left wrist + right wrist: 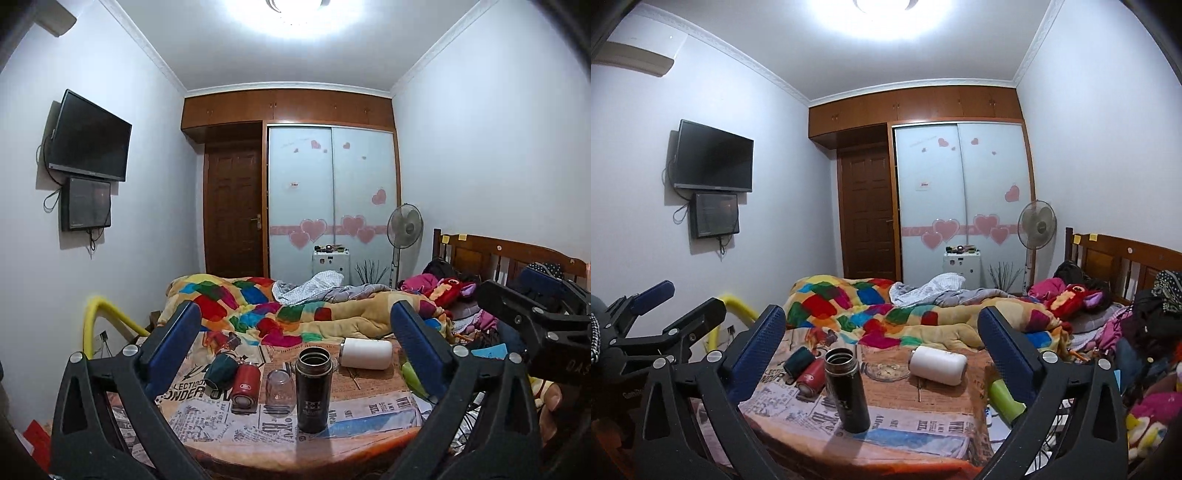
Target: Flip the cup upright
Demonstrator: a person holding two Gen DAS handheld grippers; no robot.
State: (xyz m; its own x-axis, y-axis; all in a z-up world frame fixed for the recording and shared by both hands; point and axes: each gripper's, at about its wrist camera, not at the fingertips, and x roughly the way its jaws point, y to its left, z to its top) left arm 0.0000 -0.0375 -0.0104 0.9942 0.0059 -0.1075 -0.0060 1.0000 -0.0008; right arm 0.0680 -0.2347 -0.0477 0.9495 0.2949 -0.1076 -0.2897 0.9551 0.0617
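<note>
White cup (938, 366) lies on its side, centre right on worktop (923, 417): smooth, rigid, likely light; grip mid-body. Left gripper (295, 332) and right gripper (882, 328): jaws apart, empty.

On the newsprint-patterned cloth (207, 413) before my grippers I read "ONDER" beneath "LECTIO"; other headlines lie upside down, unreadable. The black flask (313, 391) bears a white emblem, its lettering illegible.

The black flask (313, 389) is seen upright at the front of the table (369, 424). The overturned glass (280, 387) is placed just left of it, the red cup (245, 384) and green cup (220, 370) further left, lying. The white bottle (365, 353) is laid behind right, the bed (295, 310) beyond.
</note>
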